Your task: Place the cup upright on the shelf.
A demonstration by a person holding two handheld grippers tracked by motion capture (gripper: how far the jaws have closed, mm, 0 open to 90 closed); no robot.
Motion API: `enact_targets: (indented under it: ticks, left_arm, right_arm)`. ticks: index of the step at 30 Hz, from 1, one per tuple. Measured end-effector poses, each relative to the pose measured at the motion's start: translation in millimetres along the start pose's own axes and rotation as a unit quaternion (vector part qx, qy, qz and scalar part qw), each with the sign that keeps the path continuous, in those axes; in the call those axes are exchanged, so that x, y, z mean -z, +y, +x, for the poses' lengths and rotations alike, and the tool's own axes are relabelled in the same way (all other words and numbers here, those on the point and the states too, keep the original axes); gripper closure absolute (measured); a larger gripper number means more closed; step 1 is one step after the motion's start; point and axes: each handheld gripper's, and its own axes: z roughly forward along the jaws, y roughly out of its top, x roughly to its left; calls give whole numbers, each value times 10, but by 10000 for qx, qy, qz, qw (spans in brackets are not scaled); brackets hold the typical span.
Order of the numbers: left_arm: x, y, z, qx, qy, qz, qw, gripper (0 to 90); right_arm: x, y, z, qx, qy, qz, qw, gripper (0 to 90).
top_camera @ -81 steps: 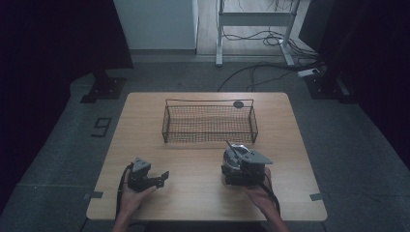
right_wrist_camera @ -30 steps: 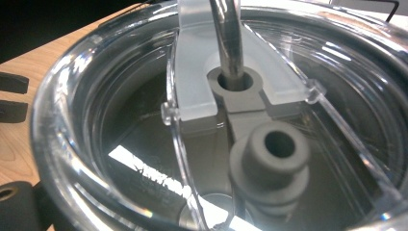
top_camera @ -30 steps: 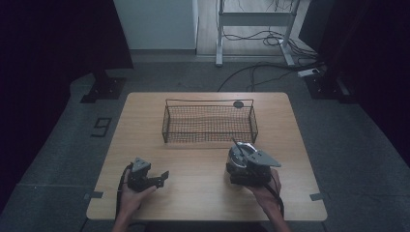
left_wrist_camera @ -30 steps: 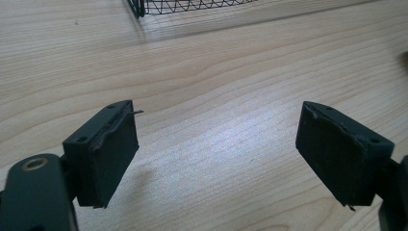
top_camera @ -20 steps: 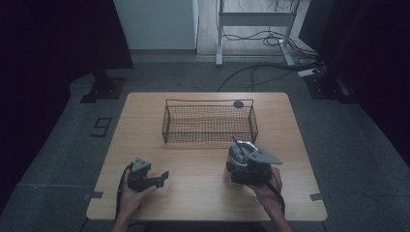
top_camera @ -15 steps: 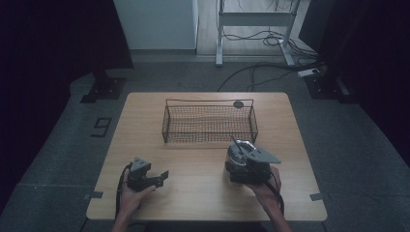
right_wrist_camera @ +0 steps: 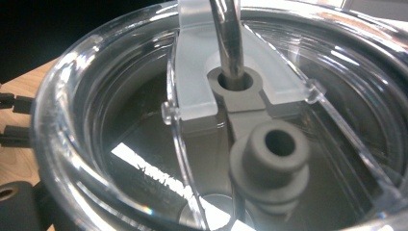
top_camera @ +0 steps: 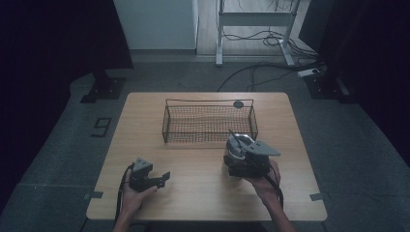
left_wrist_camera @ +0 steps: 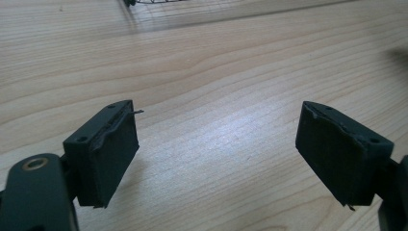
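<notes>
A clear-lidded tumbler [top_camera: 238, 145] with a metal straw [top_camera: 234, 137] sits in my right gripper [top_camera: 243, 160], just in front of the wire basket's [top_camera: 209, 101] right end. The right gripper is shut on it. In the right gripper view the transparent lid [right_wrist_camera: 144, 96] is very close, with the straw [right_wrist_camera: 225, 33] passing through a grey hole and a grey plug [right_wrist_camera: 269, 154] beside it. My left gripper [top_camera: 164, 177] rests low at the table's front left, open. In the left gripper view its two black pads [left_wrist_camera: 108, 149] stand wide apart over bare wood.
The black wire basket stands mid-table with nothing visible inside. A small dark disc [top_camera: 238, 104] lies behind its right corner. The wooden table [top_camera: 193, 198] has bare wood around both hands. Cables and stand legs [top_camera: 251, 29] lie on the floor beyond.
My right gripper with the tumbler has drifted slightly right and toward the basket. The left gripper has stayed put and open.
</notes>
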Motion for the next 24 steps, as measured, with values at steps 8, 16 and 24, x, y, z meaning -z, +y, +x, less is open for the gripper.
enact_targets:
  ticks: [8,16,24]
  left_arm:
    - [-2,7,-15,-14,-15,-11,10000,151]
    - [-8,7,-16,-23,-27,-6,10000,152]
    - [-8,10,-20,-10,-51,-16,10000,153]
  right_arm:
    - [-6,101,2,4,-10,9,10000,33]
    - [-26,204,7,-7,24,-50,10000,34]
    - [-26,310,-4,-10,52,-116,9999,34]
